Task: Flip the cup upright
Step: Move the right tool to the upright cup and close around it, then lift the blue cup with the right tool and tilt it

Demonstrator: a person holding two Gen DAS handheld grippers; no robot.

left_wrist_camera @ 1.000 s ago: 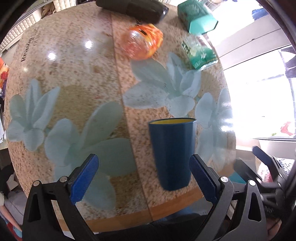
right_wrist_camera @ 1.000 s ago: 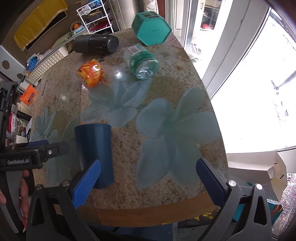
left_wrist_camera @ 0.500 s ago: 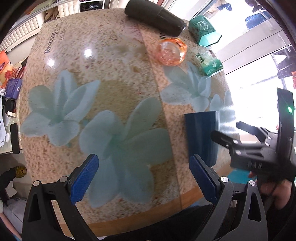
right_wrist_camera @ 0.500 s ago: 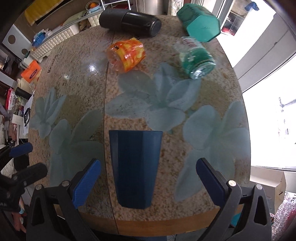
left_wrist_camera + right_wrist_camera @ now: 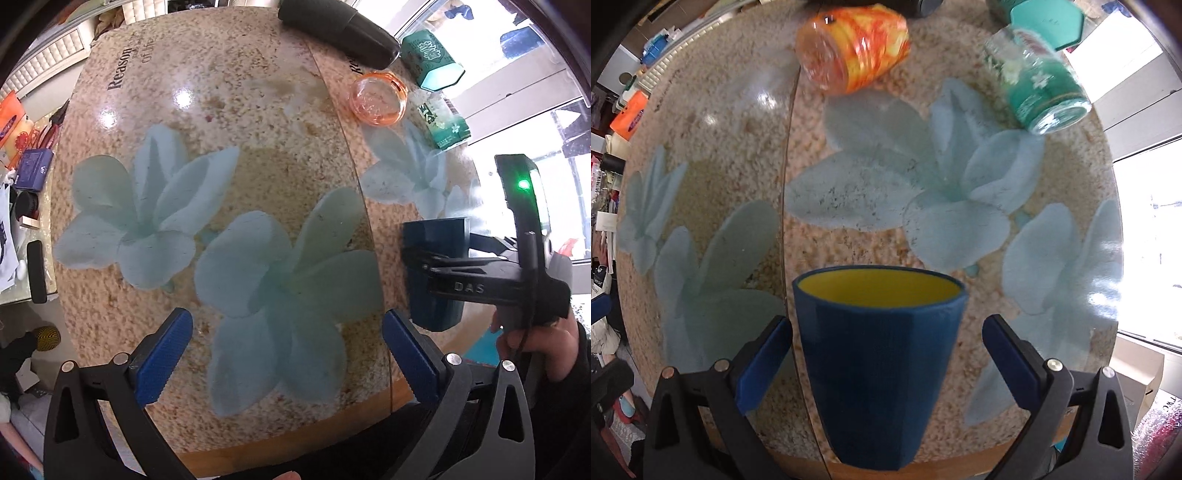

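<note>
A dark blue cup (image 5: 875, 369) with a yellow inside lies on its side near the table's front edge, its mouth pointing away from me. My right gripper (image 5: 886, 365) is open, with the cup between its blue fingers and a gap on each side. In the left wrist view the cup (image 5: 434, 273) is at the right, partly hidden by the right gripper's black body. My left gripper (image 5: 286, 354) is open and empty over the flower print, to the left of the cup.
The round table (image 5: 236, 155) has a speckled flower top. An orange cup (image 5: 853, 51), a green-labelled glass (image 5: 1034, 85), a teal hexagonal box (image 5: 1049, 22) and a black cylinder (image 5: 336, 26) lie at the far side. Clutter lies beyond the left edge.
My right gripper has moved forward and lower so its fingers now flank the blue cup. My left gripper has drawn away to the left, leaving the cup at its right.
</note>
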